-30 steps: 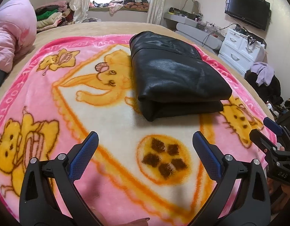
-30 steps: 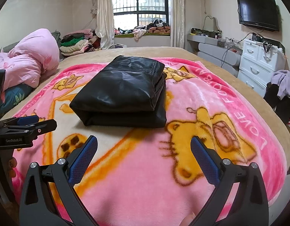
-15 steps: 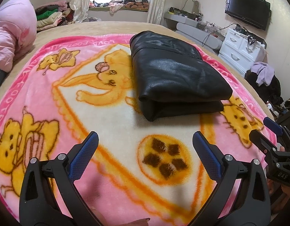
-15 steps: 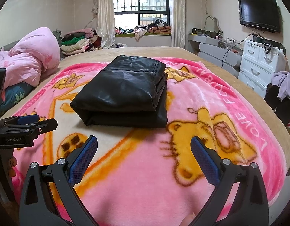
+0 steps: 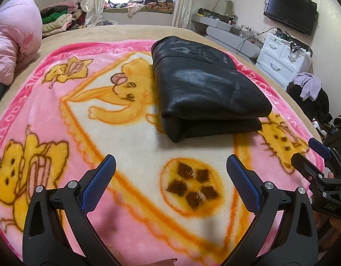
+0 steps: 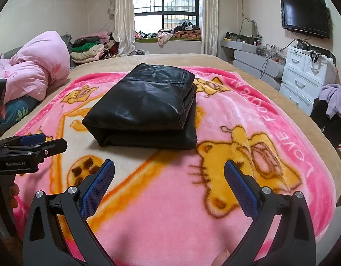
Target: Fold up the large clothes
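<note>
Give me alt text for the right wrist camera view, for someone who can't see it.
A folded black leather garment lies in a neat stack on a pink cartoon-print fleece blanket covering a bed. The right gripper hovers open and empty over the blanket's near part, short of the garment, and the left gripper shows at the left edge. A window and a white dresser are behind.

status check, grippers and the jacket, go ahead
Left gripper open, right gripper open, both empty. Black jacket folded on pink blanket. Nothing in the way.

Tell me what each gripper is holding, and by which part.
Nothing. The left gripper and right gripper are both open, short of the folded black jacket on the blanket.
</note>
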Available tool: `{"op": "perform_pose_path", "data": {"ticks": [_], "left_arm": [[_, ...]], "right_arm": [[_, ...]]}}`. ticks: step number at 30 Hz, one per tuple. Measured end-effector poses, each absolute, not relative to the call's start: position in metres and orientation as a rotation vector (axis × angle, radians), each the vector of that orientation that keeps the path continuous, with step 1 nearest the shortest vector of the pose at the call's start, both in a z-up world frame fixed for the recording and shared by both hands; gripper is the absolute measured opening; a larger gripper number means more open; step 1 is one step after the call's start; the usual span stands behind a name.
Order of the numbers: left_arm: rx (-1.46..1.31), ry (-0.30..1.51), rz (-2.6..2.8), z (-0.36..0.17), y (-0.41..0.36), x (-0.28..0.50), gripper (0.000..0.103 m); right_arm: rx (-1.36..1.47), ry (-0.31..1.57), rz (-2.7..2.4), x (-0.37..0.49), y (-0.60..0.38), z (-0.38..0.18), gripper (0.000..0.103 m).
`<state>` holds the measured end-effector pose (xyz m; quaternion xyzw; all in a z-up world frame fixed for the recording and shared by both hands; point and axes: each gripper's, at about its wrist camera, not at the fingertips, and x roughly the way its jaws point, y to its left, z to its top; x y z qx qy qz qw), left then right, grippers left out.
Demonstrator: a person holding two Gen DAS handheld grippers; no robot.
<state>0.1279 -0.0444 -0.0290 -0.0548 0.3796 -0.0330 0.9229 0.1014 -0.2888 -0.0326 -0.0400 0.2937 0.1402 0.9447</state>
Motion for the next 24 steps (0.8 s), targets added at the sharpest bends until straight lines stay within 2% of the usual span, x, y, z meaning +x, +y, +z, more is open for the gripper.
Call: {"op": "perform_pose_path", "data": {"ticks": [18,24], "left_arm": [[-0.097,0.802,-0.038,-0.029,-0.044,0.132,0.094],[-0.264,0.856,-0.03,-0.02,0.006,0.14,0.094]], "right_arm": [[-0.018,0.602,0.21,0.096,-0.323,-0.024,0.098],[0.023,0.602,-0.071,0.091,-0.428,-0.023,0.098]]}}
